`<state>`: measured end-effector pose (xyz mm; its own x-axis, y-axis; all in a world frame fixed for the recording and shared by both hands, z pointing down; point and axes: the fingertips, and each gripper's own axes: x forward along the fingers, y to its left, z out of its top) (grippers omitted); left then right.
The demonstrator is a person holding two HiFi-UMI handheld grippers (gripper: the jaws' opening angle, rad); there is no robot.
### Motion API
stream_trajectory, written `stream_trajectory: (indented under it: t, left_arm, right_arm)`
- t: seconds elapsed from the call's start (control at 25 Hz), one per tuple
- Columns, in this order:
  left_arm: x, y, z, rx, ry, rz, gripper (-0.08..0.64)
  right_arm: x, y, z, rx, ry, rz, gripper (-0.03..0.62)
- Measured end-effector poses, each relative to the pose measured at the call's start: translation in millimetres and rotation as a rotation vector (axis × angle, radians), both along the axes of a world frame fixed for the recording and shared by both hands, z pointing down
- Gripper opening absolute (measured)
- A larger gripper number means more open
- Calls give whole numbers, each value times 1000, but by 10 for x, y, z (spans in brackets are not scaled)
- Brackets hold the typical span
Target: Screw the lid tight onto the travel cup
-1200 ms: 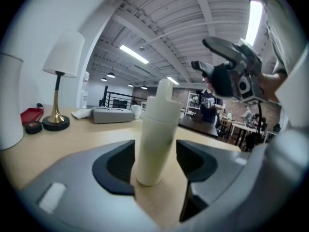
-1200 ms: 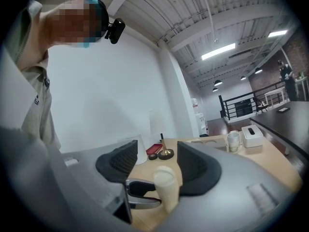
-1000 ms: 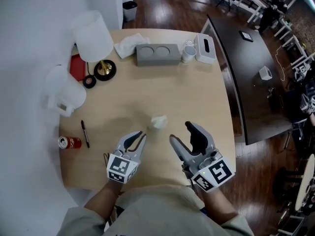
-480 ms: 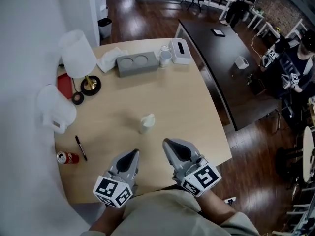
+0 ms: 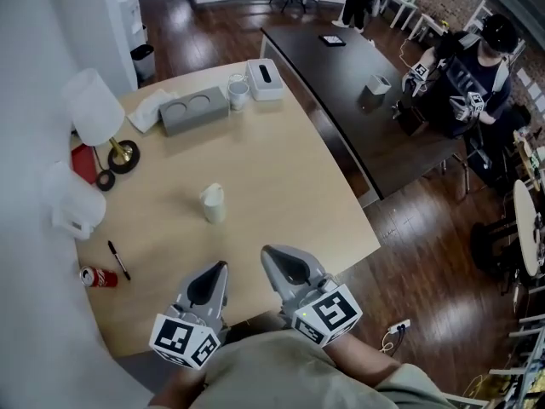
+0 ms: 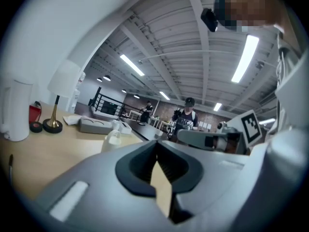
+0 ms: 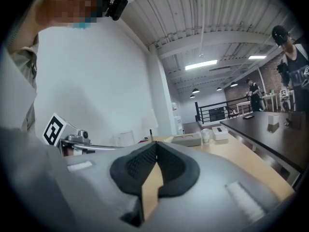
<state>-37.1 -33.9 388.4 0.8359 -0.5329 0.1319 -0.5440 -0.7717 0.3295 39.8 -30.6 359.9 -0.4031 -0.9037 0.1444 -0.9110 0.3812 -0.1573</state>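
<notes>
The travel cup [image 5: 212, 203] is a small whitish cup with its lid on top, upright near the middle of the round wooden table [image 5: 281, 177]. It also shows in the left gripper view as the cup [image 6: 112, 138], just beyond the jaws. Both grippers hang at the table's near edge, well short of the cup. My left gripper [image 5: 220, 267] is shut and holds nothing; its pads meet at the tip [image 6: 155, 144]. My right gripper [image 5: 268, 252] is likewise shut and empty, with its tip [image 7: 154, 145] closed.
A white lamp [image 5: 95, 109], a white jug [image 5: 72, 207], a pen [image 5: 117, 260] and a red can [image 5: 98, 277] line the left side. A grey two-hole holder [image 5: 193, 111], a white cup [image 5: 238, 92] and a tissue box [image 5: 264, 79] stand at the back. A dark table [image 5: 358, 92] and a person [image 5: 477, 66] are to the right.
The right gripper's jaws, wide open a second ago, have closed, and the left has shut fully. Both grippers have drawn back toward the body, away from the cup. The view has swung.
</notes>
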Motion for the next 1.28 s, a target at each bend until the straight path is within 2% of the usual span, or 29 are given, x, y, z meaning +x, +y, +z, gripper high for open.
stream_trajectory:
  t: [0.12, 0.32, 0.48, 0.56, 0.8, 0.96, 1.28]
  left_arm:
    - [212, 238, -83, 37, -23, 8, 2]
    - [806, 836, -181, 80, -30, 5, 2]
    - [1153, 1407, -263, 74, -4, -43, 2]
    - [1236, 1671, -290, 82, -18, -64, 2]
    - [1187, 2257, -345, 77, -85, -127, 2]
    - [1089, 2543, -427, 89, -106, -125, 2]
    - [658, 2930, -359, 107, -97, -77, 2]
  right_arm:
    - [171, 261, 4, 9, -16, 10, 2]
    - [595, 915, -31, 44, -12, 8, 2]
    - [941, 1468, -64, 73, -4, 2, 2]
    - [1057, 1693, -81, 81, -3, -7, 2]
    - [1133, 2204, -268, 114, -24, -34, 2]
    - [1041, 2481, -382, 143, -51, -29, 2]
    - [779, 2946, -234, 71, 28, 72, 2]
